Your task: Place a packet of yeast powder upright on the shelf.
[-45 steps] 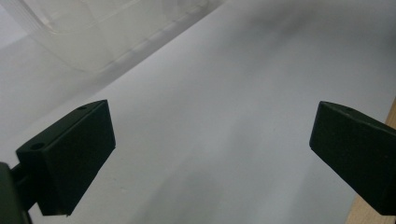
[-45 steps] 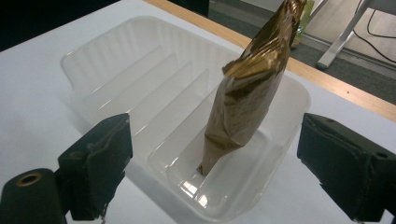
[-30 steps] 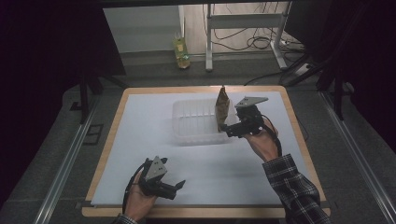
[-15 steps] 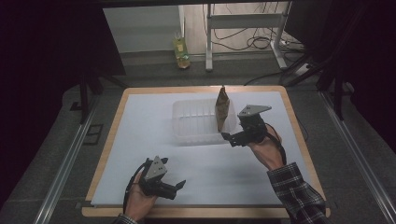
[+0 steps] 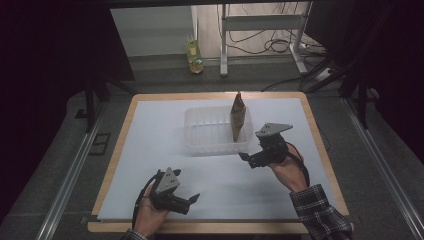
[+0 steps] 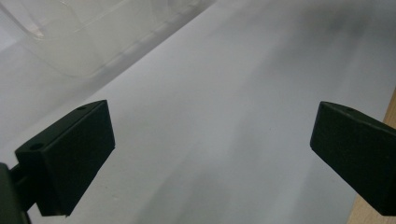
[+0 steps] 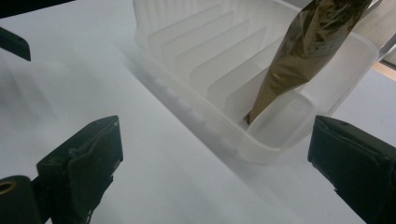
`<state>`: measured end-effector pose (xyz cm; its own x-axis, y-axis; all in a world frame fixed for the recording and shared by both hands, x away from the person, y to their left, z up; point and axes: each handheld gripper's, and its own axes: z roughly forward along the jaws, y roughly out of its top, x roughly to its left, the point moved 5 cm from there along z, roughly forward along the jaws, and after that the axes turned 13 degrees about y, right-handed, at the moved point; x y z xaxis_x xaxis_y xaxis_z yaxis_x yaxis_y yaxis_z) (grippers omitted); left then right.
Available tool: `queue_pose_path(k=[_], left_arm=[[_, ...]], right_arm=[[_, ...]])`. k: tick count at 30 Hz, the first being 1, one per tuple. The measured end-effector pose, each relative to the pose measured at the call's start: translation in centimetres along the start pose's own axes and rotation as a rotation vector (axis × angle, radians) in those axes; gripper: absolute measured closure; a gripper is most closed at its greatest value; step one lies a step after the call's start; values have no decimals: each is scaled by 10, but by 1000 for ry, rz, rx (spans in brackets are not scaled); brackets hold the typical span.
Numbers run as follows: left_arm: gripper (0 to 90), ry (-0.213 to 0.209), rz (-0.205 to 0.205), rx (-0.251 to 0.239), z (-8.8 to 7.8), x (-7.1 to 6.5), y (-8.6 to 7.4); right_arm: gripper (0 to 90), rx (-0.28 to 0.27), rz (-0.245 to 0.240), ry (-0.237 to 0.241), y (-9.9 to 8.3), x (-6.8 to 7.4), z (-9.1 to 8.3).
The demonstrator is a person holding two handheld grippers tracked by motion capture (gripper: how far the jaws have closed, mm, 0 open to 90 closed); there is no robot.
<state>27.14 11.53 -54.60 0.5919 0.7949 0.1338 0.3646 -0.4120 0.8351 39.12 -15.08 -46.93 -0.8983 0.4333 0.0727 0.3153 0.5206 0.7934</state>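
Brown pouch (image 5: 238, 116) upright in clear rack (image 5: 210, 144).

A brown pouch (image 5: 238, 116) stands in a translucent white rack (image 5: 207, 142) on white paper (image 5: 160, 130).

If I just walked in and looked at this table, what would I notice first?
Probably the shiny brown foil pouch standing up tall at the right end of the clear plastic ridged tray, in the middle of the white table sheet. Next, the two black hand-held grippers: the right gripper just beside the tray with its jaws open, and the left gripper near the front edge, open too.
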Motion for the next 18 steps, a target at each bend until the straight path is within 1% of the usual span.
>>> queue_pose_path(k=[4,6,8,10,16,18], left_arm=[[0,5,2,-2,0,0,0],[0,6,2,-4,0,0,0],[0,7,1,-6,0,1,1],[0,6,-1,-7,0,1,1],[0,5,1,-5,0,0,1],[0,5,1,-5,0,0,1]], right_arm=[[35,11,-5,4,-5,2,-2],[34,11,5,5,-7,4,-4],[33,6,9,18,-10,5,-6],[33,12,8,13,-13,7,-8],[31,3,12,16,-20,11,-15],[30,6,5,17,-21,12,-18]])
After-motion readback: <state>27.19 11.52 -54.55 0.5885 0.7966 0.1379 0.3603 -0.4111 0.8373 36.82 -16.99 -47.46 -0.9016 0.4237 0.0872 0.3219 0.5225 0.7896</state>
